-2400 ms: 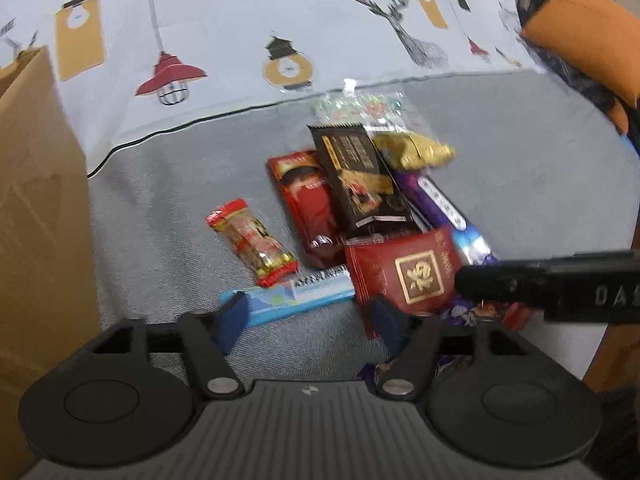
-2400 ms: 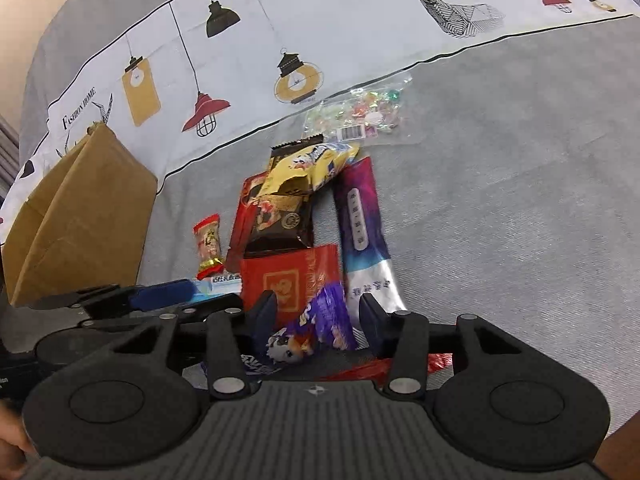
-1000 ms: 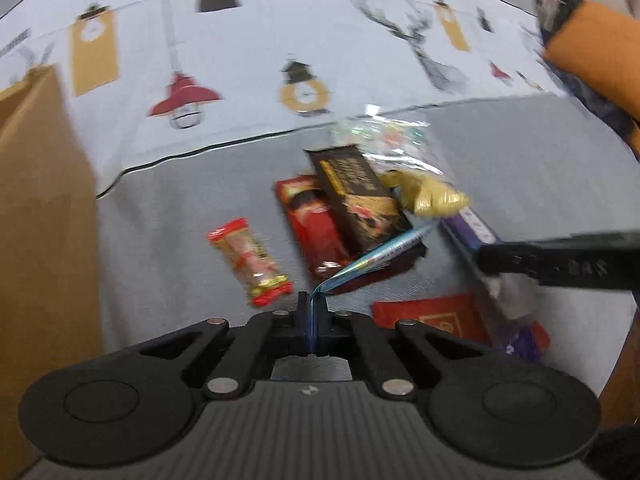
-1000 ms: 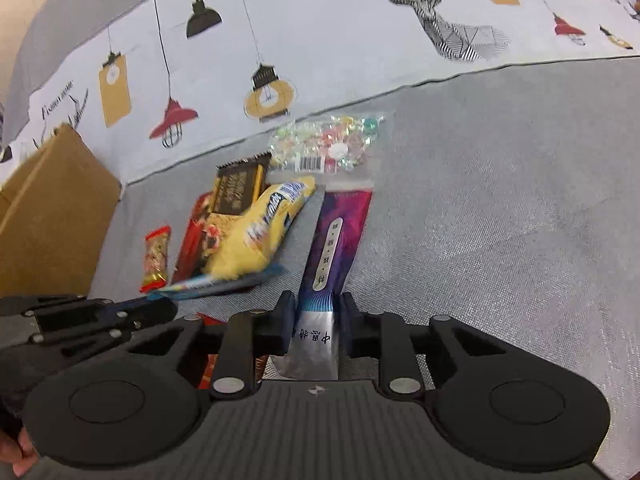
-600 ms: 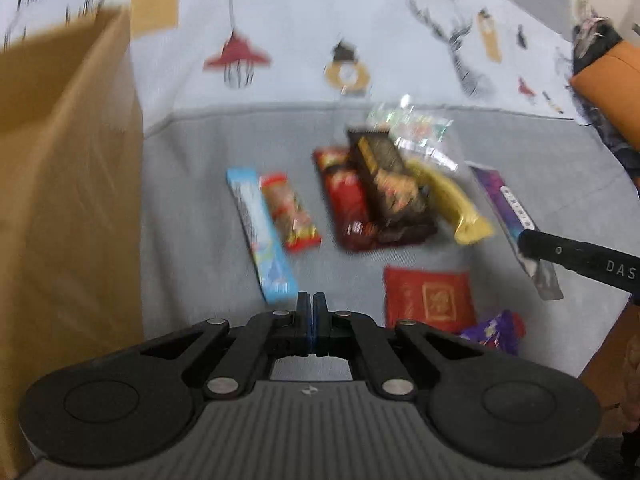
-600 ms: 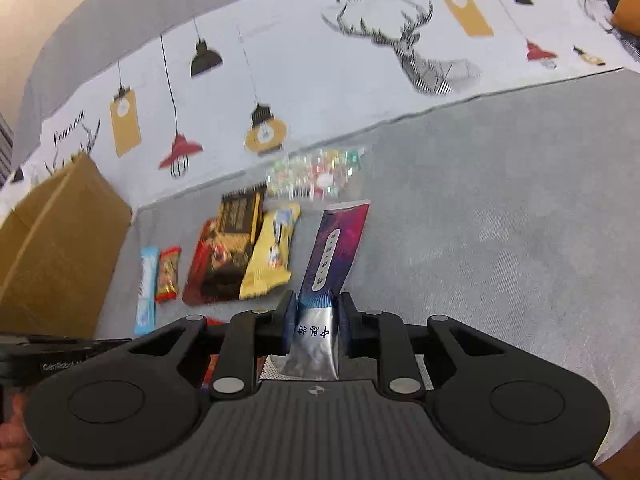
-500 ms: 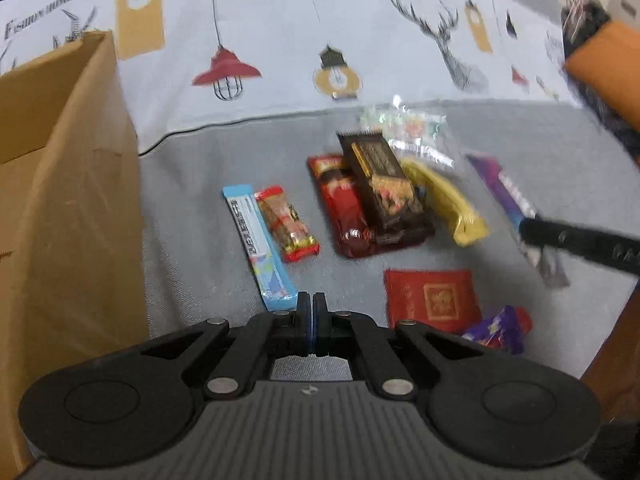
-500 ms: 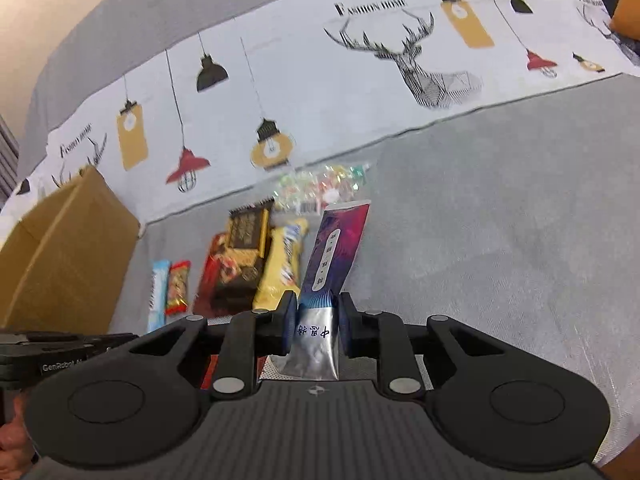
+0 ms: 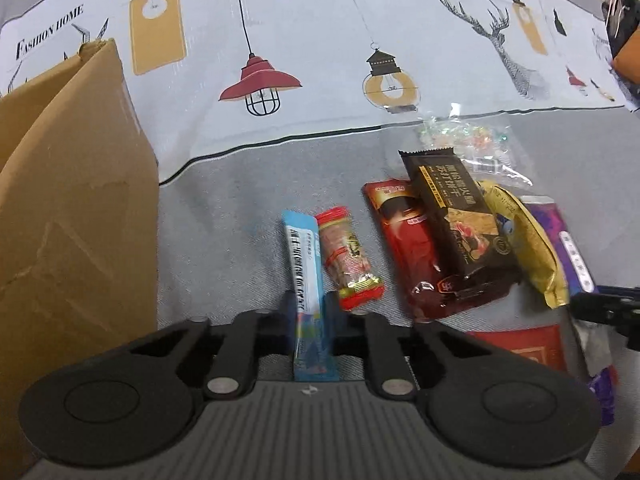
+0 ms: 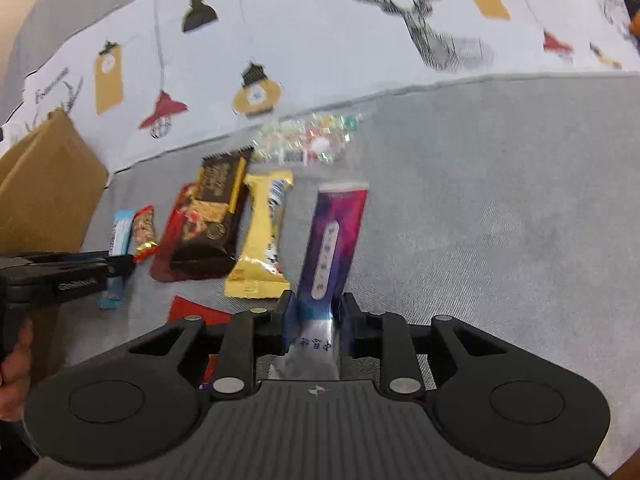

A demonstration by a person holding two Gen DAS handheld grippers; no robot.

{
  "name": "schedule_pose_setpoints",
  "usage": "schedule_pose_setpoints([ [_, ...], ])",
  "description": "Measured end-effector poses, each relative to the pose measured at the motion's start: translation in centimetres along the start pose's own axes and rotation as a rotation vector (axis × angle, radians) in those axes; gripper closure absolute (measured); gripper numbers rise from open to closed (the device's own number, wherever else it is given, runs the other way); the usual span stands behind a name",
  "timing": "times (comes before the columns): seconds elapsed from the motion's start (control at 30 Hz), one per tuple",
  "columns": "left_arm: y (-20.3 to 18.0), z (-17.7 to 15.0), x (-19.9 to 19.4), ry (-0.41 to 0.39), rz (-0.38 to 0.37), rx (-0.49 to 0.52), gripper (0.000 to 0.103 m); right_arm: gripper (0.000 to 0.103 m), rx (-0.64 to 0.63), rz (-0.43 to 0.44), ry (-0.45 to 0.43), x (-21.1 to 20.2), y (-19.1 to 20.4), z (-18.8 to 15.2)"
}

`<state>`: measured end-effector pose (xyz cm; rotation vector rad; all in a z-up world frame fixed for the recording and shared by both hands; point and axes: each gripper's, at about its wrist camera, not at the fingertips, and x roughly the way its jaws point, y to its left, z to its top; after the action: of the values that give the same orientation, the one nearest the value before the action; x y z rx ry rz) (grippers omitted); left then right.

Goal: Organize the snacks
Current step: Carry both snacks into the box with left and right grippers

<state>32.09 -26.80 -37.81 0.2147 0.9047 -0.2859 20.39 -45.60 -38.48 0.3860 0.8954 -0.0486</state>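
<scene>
Snacks lie in a row on the grey cloth. My left gripper (image 9: 310, 312) is open, its fingers either side of the near end of the blue bar (image 9: 306, 280), which lies flat beside the small red candy pack (image 9: 348, 258). My right gripper (image 10: 316, 312) is slightly open around the near end of the purple packet (image 10: 334, 240), which rests on the cloth. Between them lie the red packet (image 9: 404, 240), the dark chocolate bar (image 9: 456, 216) on top of it, and the yellow packet (image 10: 262, 236).
A brown cardboard box (image 9: 68, 208) stands at the left. A clear bag of coloured candies (image 9: 472, 140) lies behind the row. A red square packet (image 9: 524, 344) and a purple wrapper (image 9: 602, 388) lie near the front right. An orange cushion (image 9: 628, 60) is at far right.
The left gripper, shut half a second ago, has opened around the blue bar lying on the cloth. The right gripper has loosened on the purple packet, now down beside the yellow packet.
</scene>
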Motion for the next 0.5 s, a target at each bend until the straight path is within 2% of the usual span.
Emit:
schedule_pose_setpoints([
  [0.13, 0.6, -0.3, -1.6, 0.034, -0.078, -0.074, 0.093, 0.081, -0.006, 0.004, -0.01, 0.2, 0.2, 0.1],
  [0.2, 0.2, -0.5, -3.2, 0.018, -0.082, -0.062, 0.093, 0.087, 0.017, 0.005, -0.031, -0.2, 0.1, 0.1],
  [0.27, 0.0, -0.4, -4.8, 0.004, -0.101, -0.049, 0.093, 0.09, 0.017, -0.012, -0.092, -1.4, 0.2, 0.4],
  [0.33, 0.1, -0.4, -6.4, -0.008, -0.098, -0.051, 0.093, 0.091, 0.005, -0.014, -0.15, -2.8, 0.6, 0.5],
  [0.43, 0.5, -0.4, -9.3, -0.028, -0.101, -0.063, 0.093, 0.091, 0.02, -0.01, -0.193, -4.7, 1.1, 0.2],
  [0.5, 0.8, -0.7, -10.9, -0.025, -0.053, -0.065, 0.093, 0.091, 0.025, 0.001, -0.228, -6.2, 2.2, 0.1],
])
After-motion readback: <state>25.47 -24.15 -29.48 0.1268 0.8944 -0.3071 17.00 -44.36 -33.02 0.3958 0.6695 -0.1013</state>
